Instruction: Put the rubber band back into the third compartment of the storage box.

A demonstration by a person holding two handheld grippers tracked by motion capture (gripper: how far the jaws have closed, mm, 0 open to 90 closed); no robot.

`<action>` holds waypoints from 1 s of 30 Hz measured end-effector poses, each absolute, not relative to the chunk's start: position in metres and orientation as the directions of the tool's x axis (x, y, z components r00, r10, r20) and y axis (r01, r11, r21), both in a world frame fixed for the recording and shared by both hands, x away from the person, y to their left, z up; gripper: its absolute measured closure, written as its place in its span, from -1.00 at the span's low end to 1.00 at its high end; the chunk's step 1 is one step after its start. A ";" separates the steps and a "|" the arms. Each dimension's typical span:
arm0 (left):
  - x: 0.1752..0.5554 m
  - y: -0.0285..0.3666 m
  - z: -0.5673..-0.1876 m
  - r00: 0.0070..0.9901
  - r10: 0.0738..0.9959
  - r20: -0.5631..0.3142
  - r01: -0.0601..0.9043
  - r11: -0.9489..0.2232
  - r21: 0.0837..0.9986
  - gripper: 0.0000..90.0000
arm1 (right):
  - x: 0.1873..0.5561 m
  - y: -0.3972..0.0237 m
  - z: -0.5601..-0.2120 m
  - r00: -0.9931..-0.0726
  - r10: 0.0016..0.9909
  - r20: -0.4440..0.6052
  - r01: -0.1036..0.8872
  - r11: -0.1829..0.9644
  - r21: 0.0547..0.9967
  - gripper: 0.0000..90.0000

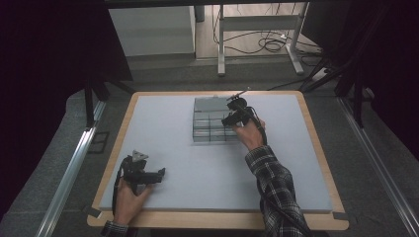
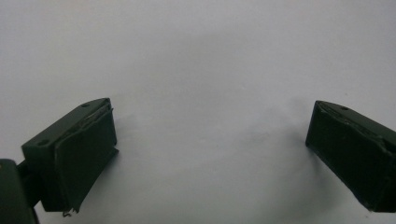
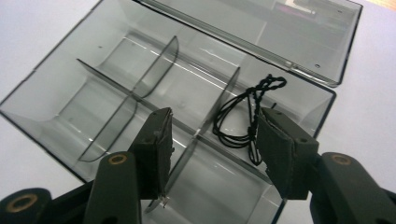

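A clear smoky plastic organiser box (image 1: pixel 210 129) with several divided compartments lies open in the middle of the grey mat, its lid (image 1: pixel 205 103) folded back on the far side. In the right gripper view a thin black looped cord (image 3: pixel 238 112) lies in one compartment of the box (image 3: pixel 93 93), close to the right-hand pad. My right gripper (image 3: pixel 212 140) hovers over the box with its jaws apart and nothing pressed between them; the high view puts it (image 1: pixel 230 118) at the box's right edge. My left gripper (image 1: pixel 160 174) rests open near the front left of the mat, with bare mat between its fingers (image 2: pixel 210 140).
The grey mat (image 1: pixel 276 168) covers a wooden-edged table. The open lid (image 3: pixel 289 28) lies flat beyond the compartments. A metal desk frame and cables (image 1: pixel 267 42) stand on the floor behind the table. Dark stands flank both sides.
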State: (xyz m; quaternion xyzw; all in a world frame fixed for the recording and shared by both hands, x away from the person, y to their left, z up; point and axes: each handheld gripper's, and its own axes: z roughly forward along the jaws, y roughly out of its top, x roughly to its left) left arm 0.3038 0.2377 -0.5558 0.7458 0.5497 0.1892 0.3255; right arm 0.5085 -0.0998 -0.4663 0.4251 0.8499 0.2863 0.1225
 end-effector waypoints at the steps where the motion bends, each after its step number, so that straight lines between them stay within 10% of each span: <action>1: 0.304 0.238 -0.556 0.324 0.943 -0.075 0.697 -0.184 0.693 -0.96 | 0.508 -0.099 -0.466 -0.613 0.789 0.033 0.648 0.478 0.593 0.00; 30: 0.304 0.237 -0.556 0.324 0.943 -0.073 0.697 -0.186 0.692 -0.96 | 0.473 -0.111 -0.464 -0.652 0.758 0.005 0.592 0.504 0.629 -0.35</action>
